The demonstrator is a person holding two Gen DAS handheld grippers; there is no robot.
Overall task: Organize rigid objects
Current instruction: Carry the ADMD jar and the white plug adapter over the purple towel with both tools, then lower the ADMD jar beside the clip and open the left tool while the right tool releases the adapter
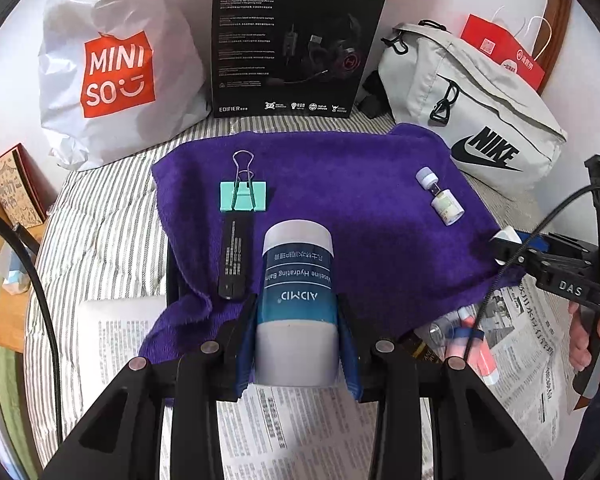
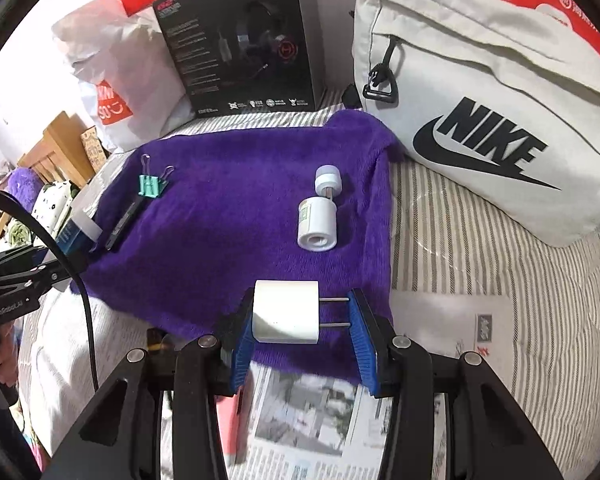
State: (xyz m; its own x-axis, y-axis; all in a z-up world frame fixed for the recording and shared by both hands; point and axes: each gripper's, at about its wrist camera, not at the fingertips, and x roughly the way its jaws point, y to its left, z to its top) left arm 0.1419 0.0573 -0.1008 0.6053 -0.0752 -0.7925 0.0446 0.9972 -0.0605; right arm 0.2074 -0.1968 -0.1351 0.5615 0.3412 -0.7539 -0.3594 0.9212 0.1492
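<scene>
- Balm jar (image 1: 298, 304): clamped in left tool (image 1: 298, 340), over purple towel's (image 1: 339, 184) near edge.
- White plug adapter (image 2: 286, 312): clamped in right tool (image 2: 300, 344), prongs against one pad.
- Ahead of tools, on towel: green binder clip (image 1: 244, 196), black stick (image 1: 236, 256), small white bottle (image 1: 439, 196).

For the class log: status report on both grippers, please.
Left gripper jaws shut on balm jar. Right gripper jaws shut on white plug. Purple towel ahead, nothing blocking.

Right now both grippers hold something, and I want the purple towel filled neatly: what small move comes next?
Probably lower the right gripper and set the white plug on the bare towel ahead of it; the clip, black stick and small bottle already lie farther back.
</scene>
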